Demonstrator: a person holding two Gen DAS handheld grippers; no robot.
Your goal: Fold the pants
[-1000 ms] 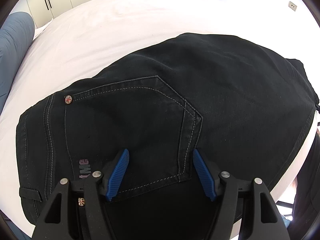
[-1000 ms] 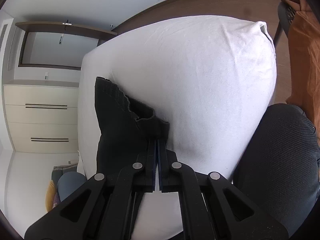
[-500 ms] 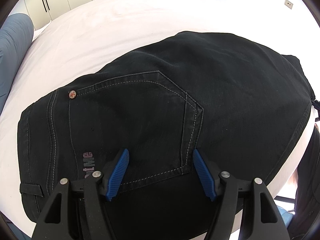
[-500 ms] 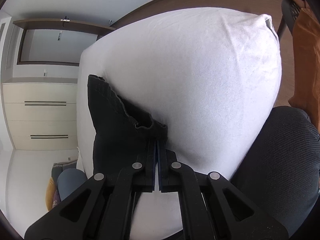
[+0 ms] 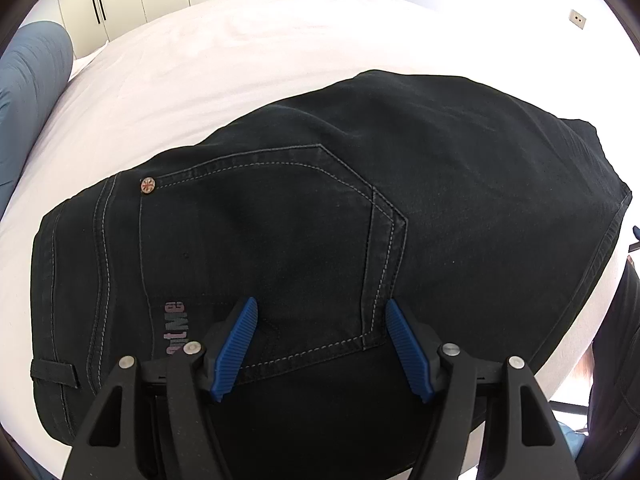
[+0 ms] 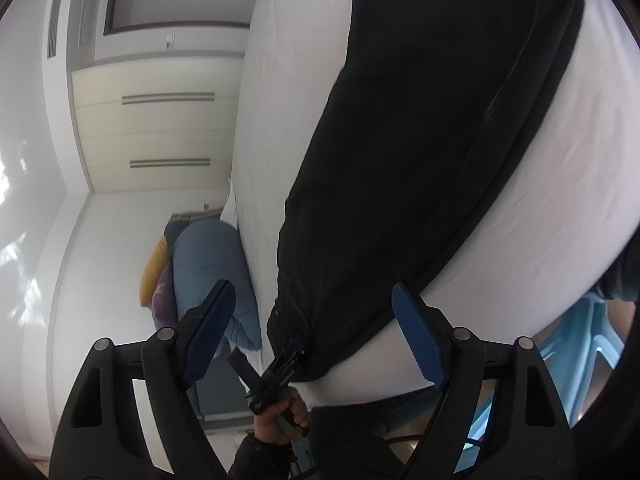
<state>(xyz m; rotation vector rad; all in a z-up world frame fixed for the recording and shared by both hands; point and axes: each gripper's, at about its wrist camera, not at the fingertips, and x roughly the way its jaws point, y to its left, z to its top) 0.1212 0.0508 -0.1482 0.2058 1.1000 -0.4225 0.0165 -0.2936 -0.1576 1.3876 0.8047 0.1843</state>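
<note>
Black jeans (image 5: pixel 320 208) lie folded on a white bed (image 5: pixel 248 48), back pocket up. My left gripper (image 5: pixel 320 340) is open, its blue pads straddling the lower edge of the pocket just above the cloth. In the right wrist view the jeans (image 6: pixel 420 140) stretch along the bed (image 6: pixel 560 184). My right gripper (image 6: pixel 312 324) is open and empty, pulled back from the bed's edge. The left gripper and the hand holding it (image 6: pixel 280 400) show below the jeans' near end.
A blue-grey pillow (image 5: pixel 28 80) lies at the bed's left; it also shows in the right wrist view (image 6: pixel 208 264) beside a yellow cushion (image 6: pixel 154 268). White wardrobes (image 6: pixel 160 132) stand behind. A light blue chair (image 6: pixel 580 344) is by the bed's near corner.
My right gripper let go of the pant hem, opened and swung back to look along the bed. The left gripper stayed open and shifted slightly over the pocket.
</note>
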